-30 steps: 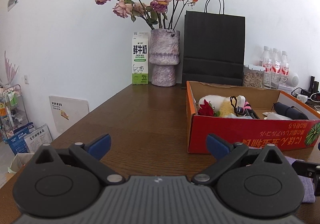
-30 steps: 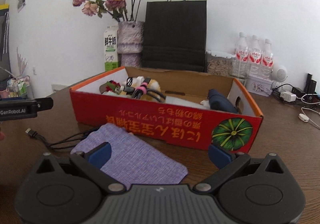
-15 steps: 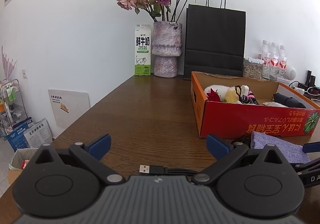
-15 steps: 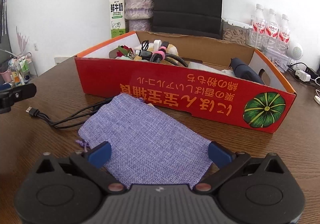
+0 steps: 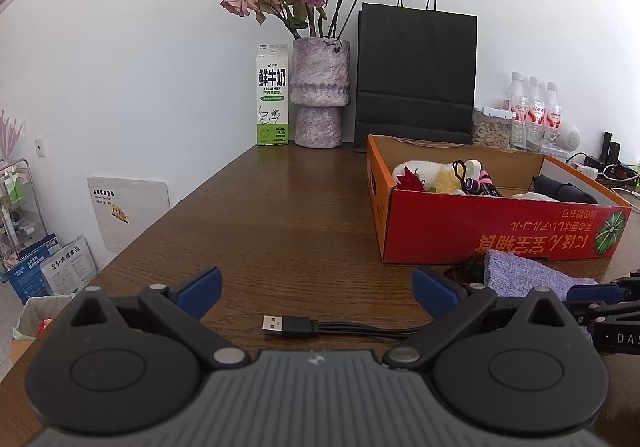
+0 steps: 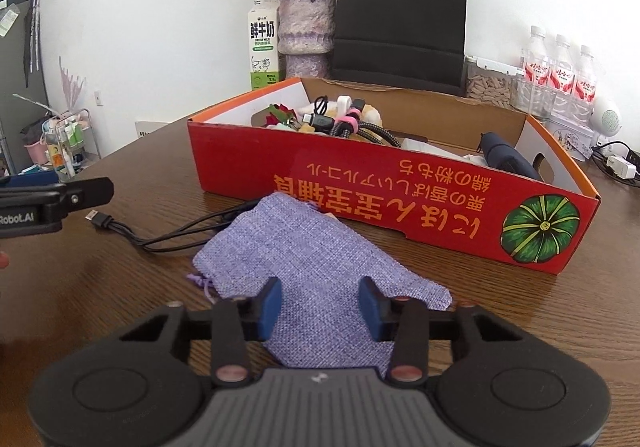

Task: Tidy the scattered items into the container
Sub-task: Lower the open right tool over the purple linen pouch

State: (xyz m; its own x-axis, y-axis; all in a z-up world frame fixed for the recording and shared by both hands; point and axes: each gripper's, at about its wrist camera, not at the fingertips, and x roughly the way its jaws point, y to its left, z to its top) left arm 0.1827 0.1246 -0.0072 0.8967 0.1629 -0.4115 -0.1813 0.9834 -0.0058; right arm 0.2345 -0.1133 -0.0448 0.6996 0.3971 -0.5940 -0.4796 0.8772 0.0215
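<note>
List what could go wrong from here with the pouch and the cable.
The cable runs under the purple pouch, so lifting the pouch with the right gripper may drag it along. The pouch is limp and could catch on the box's front wall. The left gripper may push the plug away.

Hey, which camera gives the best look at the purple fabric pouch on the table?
The right wrist view: the purple pouch lies whole and central, between the right gripper's fingers. The left wrist view shows only part of it, far right beside the red box.
</note>
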